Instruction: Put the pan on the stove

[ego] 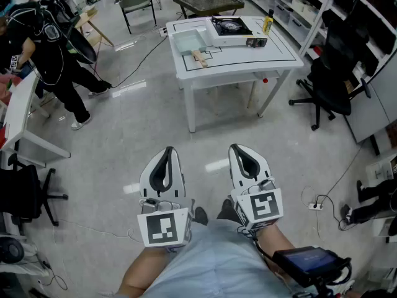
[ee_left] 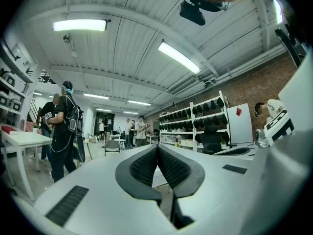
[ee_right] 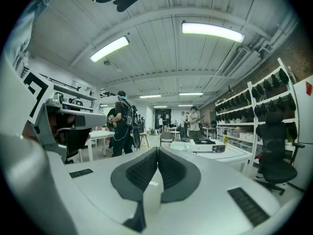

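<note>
In the head view a pale square pan with a wooden handle lies on the far white table, just left of a portable gas stove. My left gripper and right gripper are held side by side low in that view, well short of the table, over the floor. Both are shut with nothing between the pads. The left gripper points level into the room. The right gripper faces the table, where the stove and the pan show small and far off.
A yellow bottle stands behind the stove. A black office chair sits right of the table, shelves behind it. A person in black stands at the left by a white desk. A power strip and cables lie on the floor.
</note>
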The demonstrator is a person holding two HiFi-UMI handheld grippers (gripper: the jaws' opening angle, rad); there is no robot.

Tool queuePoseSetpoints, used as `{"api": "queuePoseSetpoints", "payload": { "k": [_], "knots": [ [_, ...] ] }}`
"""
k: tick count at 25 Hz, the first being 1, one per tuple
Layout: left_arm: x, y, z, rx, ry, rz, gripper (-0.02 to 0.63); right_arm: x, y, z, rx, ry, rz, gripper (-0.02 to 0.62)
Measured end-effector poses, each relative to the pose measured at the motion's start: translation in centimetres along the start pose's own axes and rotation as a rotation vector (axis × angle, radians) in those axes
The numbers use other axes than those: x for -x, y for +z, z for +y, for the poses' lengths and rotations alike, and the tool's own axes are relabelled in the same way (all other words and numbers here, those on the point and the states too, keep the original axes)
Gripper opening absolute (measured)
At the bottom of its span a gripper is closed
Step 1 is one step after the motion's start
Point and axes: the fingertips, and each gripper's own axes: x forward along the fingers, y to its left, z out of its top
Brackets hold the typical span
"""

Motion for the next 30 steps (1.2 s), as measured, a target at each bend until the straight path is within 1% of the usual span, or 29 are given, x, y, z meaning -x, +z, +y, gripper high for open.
{"api": "queuePoseSetpoints", "payload": {
  "k": [3,6,9,12,15,17,19,23,27,30],
  "knots": [
    [0.0,0.2,-0.1,0.001,-0.015,-0.019,0.018,-0.2,0.1,0.0,-0.002,-0.002,0.002,0.048],
    [-0.1,0.0,0.5,-0.006,-0.010,-0.003,0.018,-0.5,0.2,0.3,-0.017,0.007,-0.009,0.048],
    [-0.2,-0.3,0.8,0.017,-0.012,-0.008,0.017,-0.7,0.4,0.4,-0.053,0.026,-0.021,0.051],
    [-0.5,-0.7,0.6,0.041,-0.020,0.000,0.018,-0.8,0.5,-0.6,-0.052,0.006,-0.023,0.051],
    [-1.2,-1.4,0.6,0.027,-0.014,0.030,0.018,-1.3,0.4,-2.2,-0.050,-0.020,-0.018,0.051],
    [-2.1,-2.0,0.3,0.033,-0.018,0.039,0.018,-1.9,0.1,-3.5,-0.057,-0.031,-0.013,0.051],
    [-3.4,-2.7,0.0,0.042,-0.019,0.051,0.018,-2.8,-0.5,-4.7,-0.069,-0.034,-0.008,0.051],
    [-7.2,-3.9,0.2,0.021,0.005,0.096,0.018,-5.6,-2.1,-7.1,-0.102,-0.020,0.022,0.051],
    [-12.3,-4.7,0.5,-0.009,0.019,0.122,0.018,-9.6,-3.8,-9.9,-0.153,0.001,0.067,0.051],
    [-16.8,-5.9,0.3,-0.019,0.029,0.157,0.018,-13.4,-5.2,-12.6,-0.178,0.024,0.093,0.051]
  ]
}}
